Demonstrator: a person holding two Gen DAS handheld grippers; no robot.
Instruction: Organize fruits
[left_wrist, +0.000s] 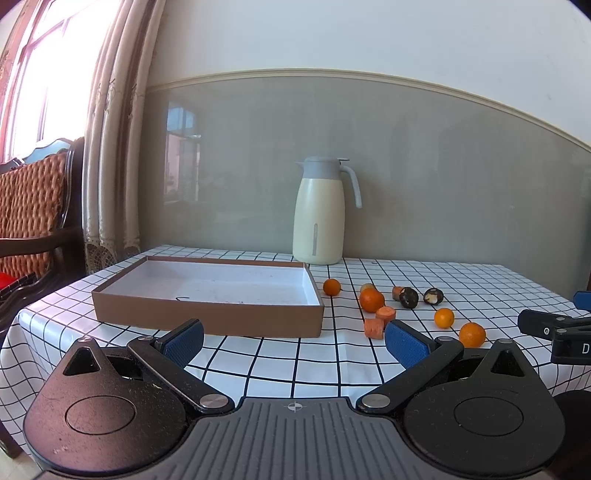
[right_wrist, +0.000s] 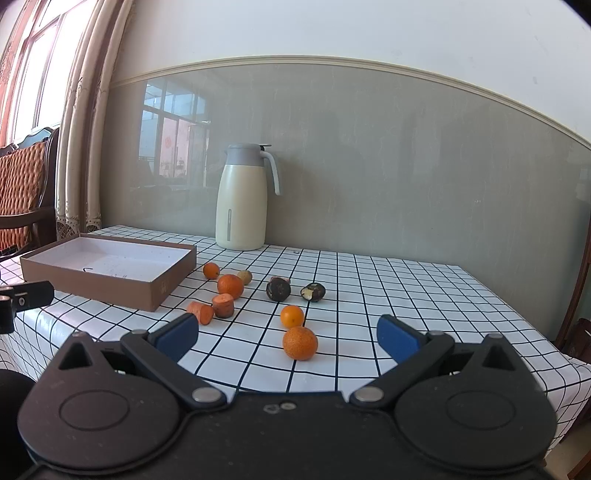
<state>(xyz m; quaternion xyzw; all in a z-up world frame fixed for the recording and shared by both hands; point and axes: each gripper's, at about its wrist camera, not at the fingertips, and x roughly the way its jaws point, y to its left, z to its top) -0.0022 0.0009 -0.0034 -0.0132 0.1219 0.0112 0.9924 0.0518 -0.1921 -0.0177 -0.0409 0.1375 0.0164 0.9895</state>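
A brown shallow box (left_wrist: 207, 314) (right_wrist: 147, 291) with a white inside stands empty on the checked tablecloth. Right of it lie several small oranges, the nearest (right_wrist: 300, 342) (left_wrist: 472, 334), one more (right_wrist: 291, 316), two carrot chunks (right_wrist: 223, 305) (left_wrist: 373, 327), two dark fruits (right_wrist: 277, 288) (left_wrist: 408, 297) and a small yellowish fruit (right_wrist: 244, 277). My left gripper (left_wrist: 293, 341) is open and empty, just before the box's near right corner. My right gripper (right_wrist: 288, 334) is open and empty, with the nearest orange between its fingertips' line, a little beyond.
A cream thermos jug (left_wrist: 320, 214) (right_wrist: 242, 199) stands at the back against the grey wall. A wooden chair (left_wrist: 33, 206) and curtain are at the left. The table's front edge (right_wrist: 554, 365) is close to both grippers. The right gripper's tip shows in the left view (left_wrist: 554, 326).
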